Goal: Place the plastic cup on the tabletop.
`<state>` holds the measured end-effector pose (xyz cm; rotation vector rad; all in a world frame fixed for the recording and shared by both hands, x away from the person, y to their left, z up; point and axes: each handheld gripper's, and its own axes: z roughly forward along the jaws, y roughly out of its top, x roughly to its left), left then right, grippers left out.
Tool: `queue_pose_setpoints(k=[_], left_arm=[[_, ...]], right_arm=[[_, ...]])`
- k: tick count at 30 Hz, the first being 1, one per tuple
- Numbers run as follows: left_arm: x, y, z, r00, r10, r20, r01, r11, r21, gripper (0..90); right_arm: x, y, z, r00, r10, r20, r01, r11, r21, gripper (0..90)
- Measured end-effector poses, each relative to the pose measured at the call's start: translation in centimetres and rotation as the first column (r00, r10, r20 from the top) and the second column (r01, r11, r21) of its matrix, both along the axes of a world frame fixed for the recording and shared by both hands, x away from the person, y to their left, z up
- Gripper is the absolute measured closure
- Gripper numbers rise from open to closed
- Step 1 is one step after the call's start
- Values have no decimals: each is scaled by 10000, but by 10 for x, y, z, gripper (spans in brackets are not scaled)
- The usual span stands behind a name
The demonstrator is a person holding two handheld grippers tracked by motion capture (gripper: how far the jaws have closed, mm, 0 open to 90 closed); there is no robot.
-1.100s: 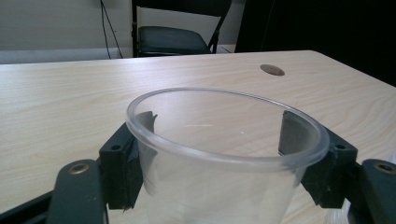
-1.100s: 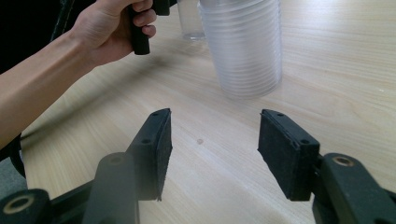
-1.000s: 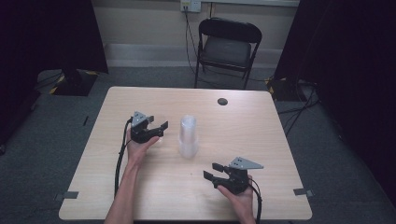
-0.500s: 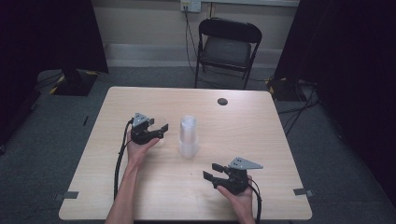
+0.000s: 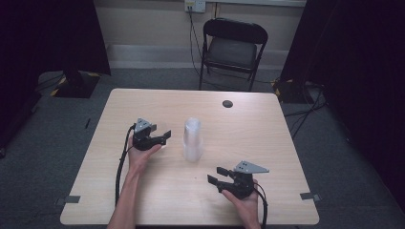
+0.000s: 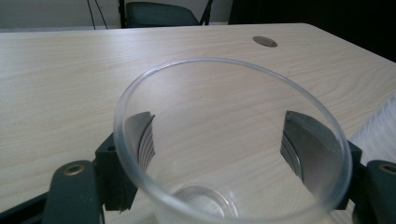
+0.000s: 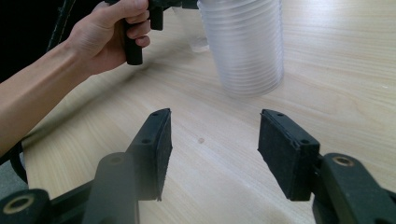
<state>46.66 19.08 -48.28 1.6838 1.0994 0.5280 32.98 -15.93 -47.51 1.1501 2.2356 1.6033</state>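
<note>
A single clear plastic cup stands upright on the table between the jaws of my left gripper. Those jaws have just been opening, and the pads sit beside the cup's wall without clearly pressing on it. In the high view my left gripper is left of a tall stack of clear cups, pointing at it. My right gripper rests near the table's front edge, open with nothing between its fingers. From the right gripper view, the stack stands just ahead and the single cup shows behind it.
The light wooden table has a small dark round spot near its far edge. A black folding chair stands behind the table. Cables trail from both grippers toward the front edge.
</note>
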Motion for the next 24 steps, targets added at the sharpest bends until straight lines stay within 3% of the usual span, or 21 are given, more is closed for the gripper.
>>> queue_pose_setpoints(k=[1, 4, 9, 24], left_arm=[[0, -1, 0, 10000, 28, -36, -28, 9999, -161, 234], [-1, 0, -2, 10000, -19, -77, 20, 9999, 100, 213], [-2, -2, -1, 9999, -48, -146, 51, 9998, 187, 161], [-8, -2, 4, 9992, -87, -382, 118, 9968, 795, 155]], right_arm=[[0, 0, 0, 10000, -2, -1, 2, 10000, -3, 445], [0, 1, 0, 10000, 11, -2, -11, 10000, 3, 445], [0, 1, 0, 10000, 7, 26, -7, 10000, 5, 444], [0, -8, 0, 9995, -288, 115, 286, 9995, 152, 436]])
